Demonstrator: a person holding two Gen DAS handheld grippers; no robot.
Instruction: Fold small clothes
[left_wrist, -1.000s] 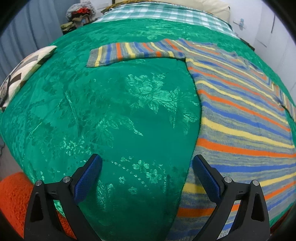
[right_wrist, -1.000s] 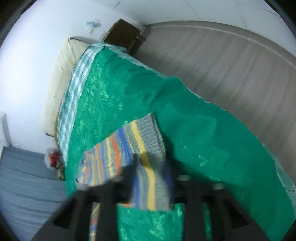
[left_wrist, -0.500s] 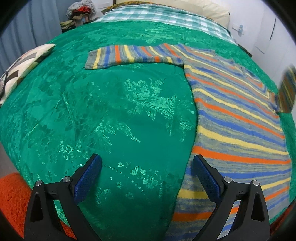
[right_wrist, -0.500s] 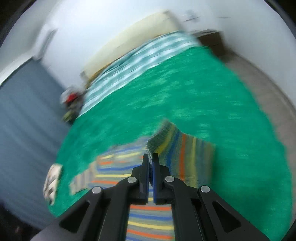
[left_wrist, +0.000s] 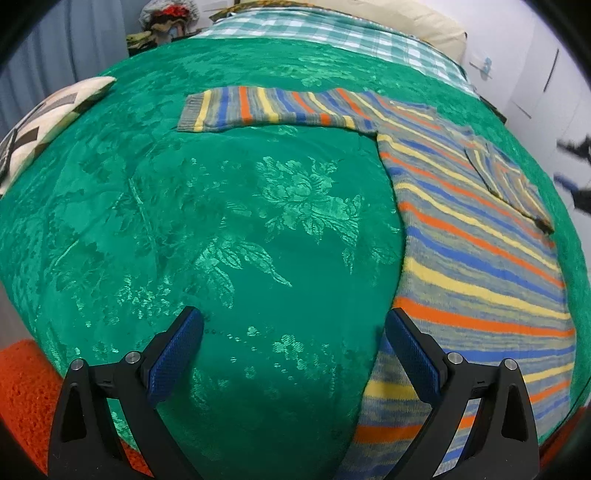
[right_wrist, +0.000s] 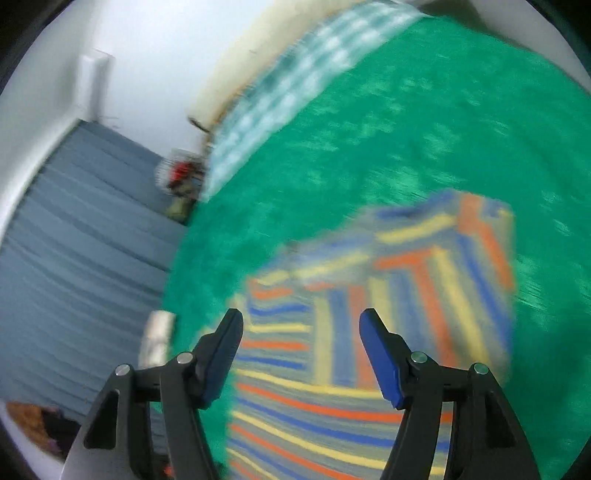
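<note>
The sweater (left_wrist: 476, 236) lies flat on the green bed (left_wrist: 258, 221) with one sleeve folded in, both claws, left (left_wrist: 293, 354) and right (right_wrist: 301, 354), are open and empty, and that loose sleeve could slide back off.

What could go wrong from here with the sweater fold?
1. The folded right sleeve lies skewed across the striped sweater; it may need squaring.
2. The left sleeve is still flat on the green bedspread.
3. The left tool is open astride the hem edge and could pinch bedspread too.
</note>
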